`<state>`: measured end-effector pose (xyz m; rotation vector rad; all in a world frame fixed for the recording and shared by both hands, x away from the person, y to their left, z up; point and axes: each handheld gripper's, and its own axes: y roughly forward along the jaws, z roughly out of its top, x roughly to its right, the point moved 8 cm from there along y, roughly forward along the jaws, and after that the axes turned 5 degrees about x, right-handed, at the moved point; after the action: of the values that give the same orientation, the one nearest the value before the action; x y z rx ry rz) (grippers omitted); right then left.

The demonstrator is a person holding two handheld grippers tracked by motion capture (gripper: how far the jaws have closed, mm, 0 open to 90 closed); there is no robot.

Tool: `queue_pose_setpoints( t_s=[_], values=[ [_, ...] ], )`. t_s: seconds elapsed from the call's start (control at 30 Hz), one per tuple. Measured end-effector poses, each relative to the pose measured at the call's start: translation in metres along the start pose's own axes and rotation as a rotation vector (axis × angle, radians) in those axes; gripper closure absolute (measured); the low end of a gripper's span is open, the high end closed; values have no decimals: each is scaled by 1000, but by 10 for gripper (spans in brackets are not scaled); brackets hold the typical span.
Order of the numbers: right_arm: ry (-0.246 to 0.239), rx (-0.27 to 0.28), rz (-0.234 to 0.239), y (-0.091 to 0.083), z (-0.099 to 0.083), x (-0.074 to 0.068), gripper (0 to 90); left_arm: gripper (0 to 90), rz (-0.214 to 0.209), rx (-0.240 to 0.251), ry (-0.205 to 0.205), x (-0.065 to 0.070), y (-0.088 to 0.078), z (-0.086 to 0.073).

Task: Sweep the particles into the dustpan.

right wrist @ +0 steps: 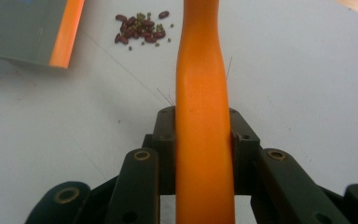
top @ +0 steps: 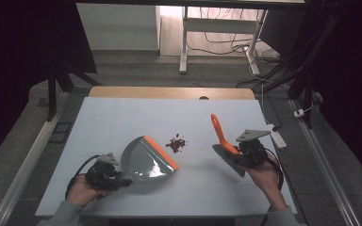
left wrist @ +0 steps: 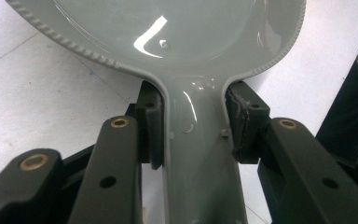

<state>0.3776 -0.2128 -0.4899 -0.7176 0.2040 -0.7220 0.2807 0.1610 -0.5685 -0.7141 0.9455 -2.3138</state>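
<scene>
Left tongs (top: 122,180) at near left edge of worktop (top: 122,117), jaws clamped on grey dustpan (top: 146,160) handle; pan flat on worktop, orange lip facing pile of red beans (top: 176,143) just beyond it. Right tongs (top: 233,151) closed on orange brush (top: 221,136) handle, bristles down near worktop, handle angled up and away, right of the beans

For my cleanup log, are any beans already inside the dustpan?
No, the dustpan is bare inside; the beans lie on the table beyond its orange lip.
</scene>
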Motion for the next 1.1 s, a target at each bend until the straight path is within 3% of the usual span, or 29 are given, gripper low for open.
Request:
queue_pose_setpoints(
  t_s=[0.27,0.43,0.77,1.1],
  values=[
    [-12,11,7,14,17,1,707,615,-6,-3,0,0,1,0],
    [18,15,22,31,27,3,707,615,-10,-9,-4,0,3,0],
    [25,17,30,65,57,4,707,615,-16,-13,-3,-1,5,0],
    [36,18,3,94,80,8,707,615,-22,-15,-2,0,7,0]
  ],
)
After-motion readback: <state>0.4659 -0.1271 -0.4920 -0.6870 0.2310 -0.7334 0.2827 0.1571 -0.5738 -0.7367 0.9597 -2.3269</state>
